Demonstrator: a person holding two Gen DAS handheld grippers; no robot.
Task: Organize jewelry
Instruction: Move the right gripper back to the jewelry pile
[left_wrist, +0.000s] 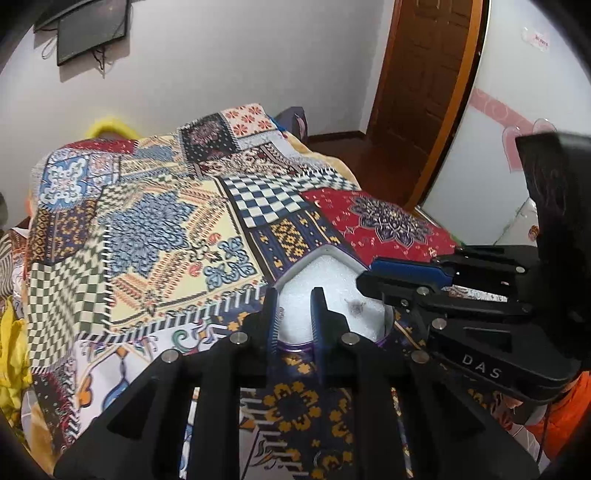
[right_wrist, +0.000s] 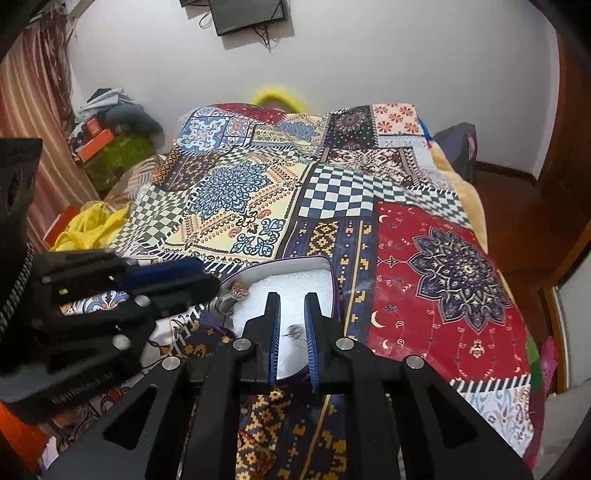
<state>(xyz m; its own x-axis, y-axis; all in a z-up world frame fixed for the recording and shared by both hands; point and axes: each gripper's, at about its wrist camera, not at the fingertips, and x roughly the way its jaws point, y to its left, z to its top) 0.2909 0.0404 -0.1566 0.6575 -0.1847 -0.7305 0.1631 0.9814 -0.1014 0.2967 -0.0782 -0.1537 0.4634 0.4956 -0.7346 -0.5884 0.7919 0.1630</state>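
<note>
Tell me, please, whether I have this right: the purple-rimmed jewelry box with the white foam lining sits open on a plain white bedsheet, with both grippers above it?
Not quite: the jewelry box sits on a multicoloured patchwork bedspread, not a plain white bedsheet, as the right wrist view shows. The left gripper and right gripper are indeed above it.

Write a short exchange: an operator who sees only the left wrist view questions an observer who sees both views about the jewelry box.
Operator: What lies by my left gripper's tip?
Observer: A silver ring, at the rim of the heart-shaped box.
Operator: Is the dark piece between the right gripper's fingers?
Observer: Yes. The dark piece lies on the white foam in the gap, and the jaws are not pinching it.
Operator: What stands left of the bed?
Observer: A striped curtain and a green box under clutter.
</note>
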